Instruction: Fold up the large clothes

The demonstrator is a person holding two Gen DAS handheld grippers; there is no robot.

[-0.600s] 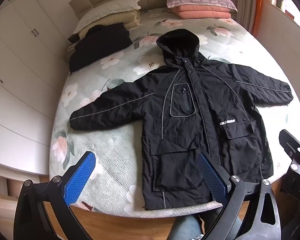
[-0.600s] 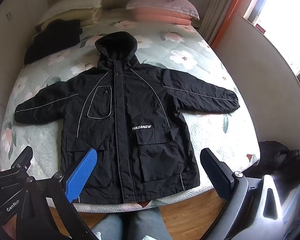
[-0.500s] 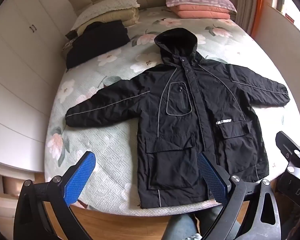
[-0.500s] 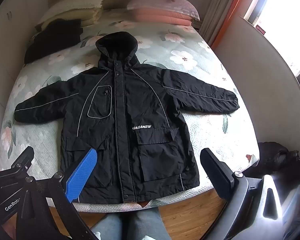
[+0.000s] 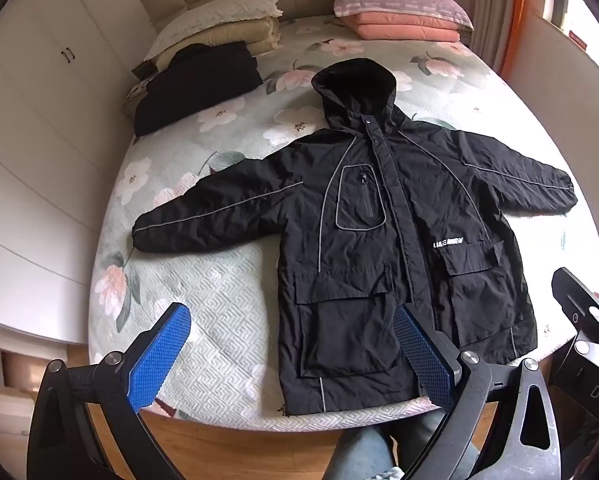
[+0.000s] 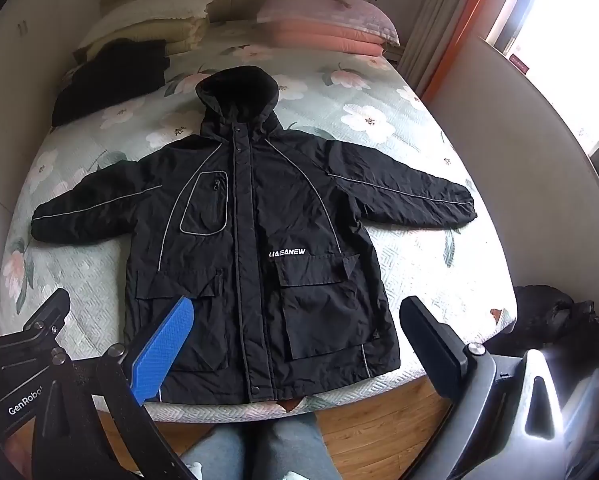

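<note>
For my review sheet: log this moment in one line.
stage: pre-fold | jacket: flat on bed, front up, sleeves spread | left gripper: open, empty | right gripper: open, empty

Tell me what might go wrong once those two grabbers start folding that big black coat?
Three risks, all guesses. The black hooded jacket has its hem at the bed's near edge, so a tug toward the person could drag it onto the floor. Its puffy sleeves are spread wide and may spring back open after folding. The left gripper and right gripper, jaws wide open, might pinch only a pocket flap, not the whole layer.
</note>
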